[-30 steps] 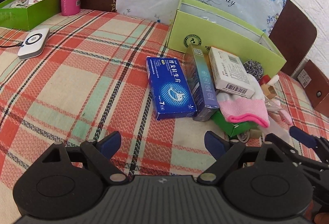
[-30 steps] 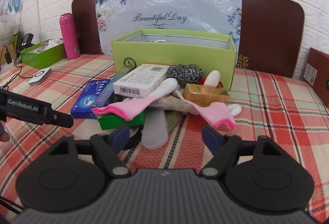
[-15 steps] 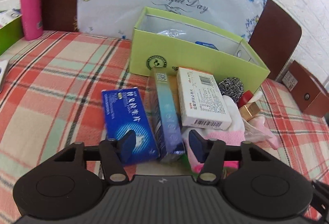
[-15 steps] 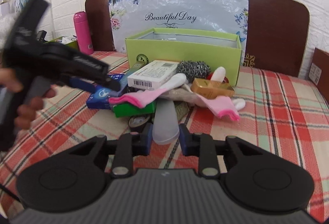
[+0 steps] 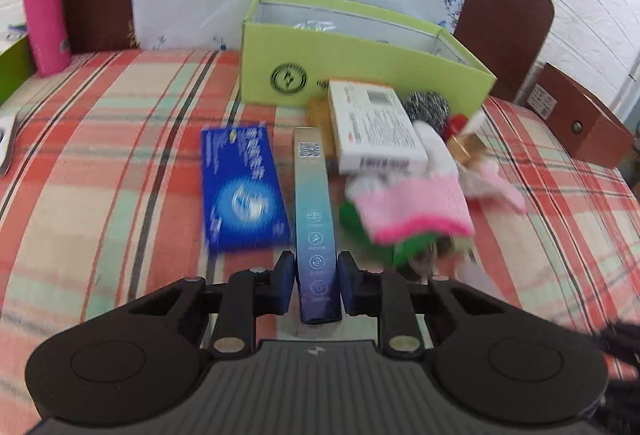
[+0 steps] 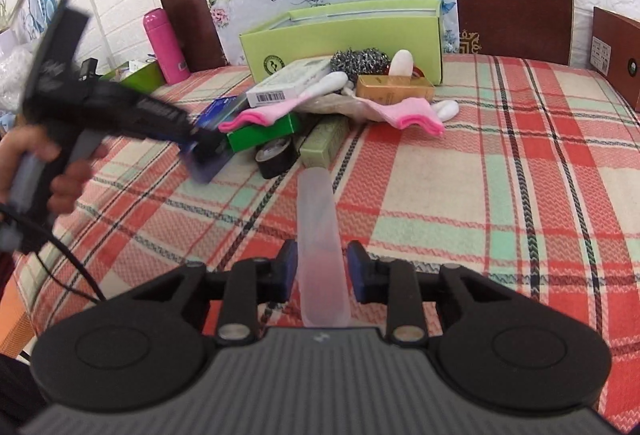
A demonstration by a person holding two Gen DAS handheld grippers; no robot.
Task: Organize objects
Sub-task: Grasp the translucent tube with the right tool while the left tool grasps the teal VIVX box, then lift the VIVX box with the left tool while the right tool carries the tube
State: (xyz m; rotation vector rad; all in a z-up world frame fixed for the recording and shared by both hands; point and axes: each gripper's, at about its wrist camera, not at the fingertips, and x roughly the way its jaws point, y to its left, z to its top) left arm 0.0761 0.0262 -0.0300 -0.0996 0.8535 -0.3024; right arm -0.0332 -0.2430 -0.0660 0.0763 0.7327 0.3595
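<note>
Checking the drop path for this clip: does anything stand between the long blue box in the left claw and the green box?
Yes. The left claw grips the long blue box; the white carton and a gold-brown item lie partly between its far end and the green box. The box's top is open.

Both low wrist views face the green box (image 5: 360,63).

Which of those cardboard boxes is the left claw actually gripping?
The narrow blue-gradient box, pinched by the left gripper. The flat blue box and white box lie untouched.
</note>
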